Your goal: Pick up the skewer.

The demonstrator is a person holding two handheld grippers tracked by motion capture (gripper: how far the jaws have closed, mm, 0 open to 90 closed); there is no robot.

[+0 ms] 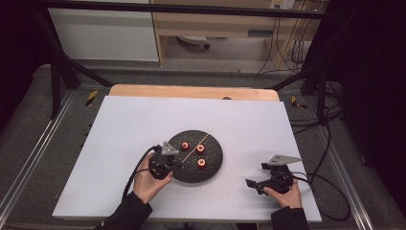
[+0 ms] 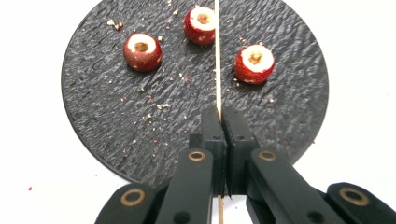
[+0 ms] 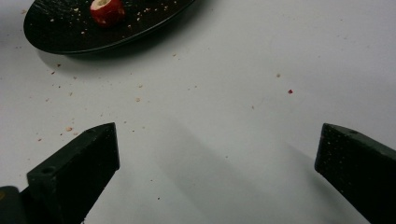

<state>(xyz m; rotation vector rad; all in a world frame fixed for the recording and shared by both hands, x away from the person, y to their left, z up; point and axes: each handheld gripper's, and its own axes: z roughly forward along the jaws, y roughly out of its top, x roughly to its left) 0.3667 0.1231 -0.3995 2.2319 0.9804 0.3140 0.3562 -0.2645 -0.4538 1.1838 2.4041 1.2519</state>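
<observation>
One thin, pale wooden skewer [image 2: 217, 60]

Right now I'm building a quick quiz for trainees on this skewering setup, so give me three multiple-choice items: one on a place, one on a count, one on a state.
1. Where do the red fruit pieces lie?
A. on the black round plate
B. on the white table
C. between the right jaws

2. How many red fruit pieces are on the plate?
A. two
B. three
C. five

3. What state is the left hand-held gripper in?
A. wide open
B. shut on nothing
C. shut on the wooden skewer

Answers: 1 A, all sit on the dark textured plate; 2 B, the left gripper view shows three; 3 C, the skewer runs between the closed jaws, while the right hand-held gripper stands open.
</observation>
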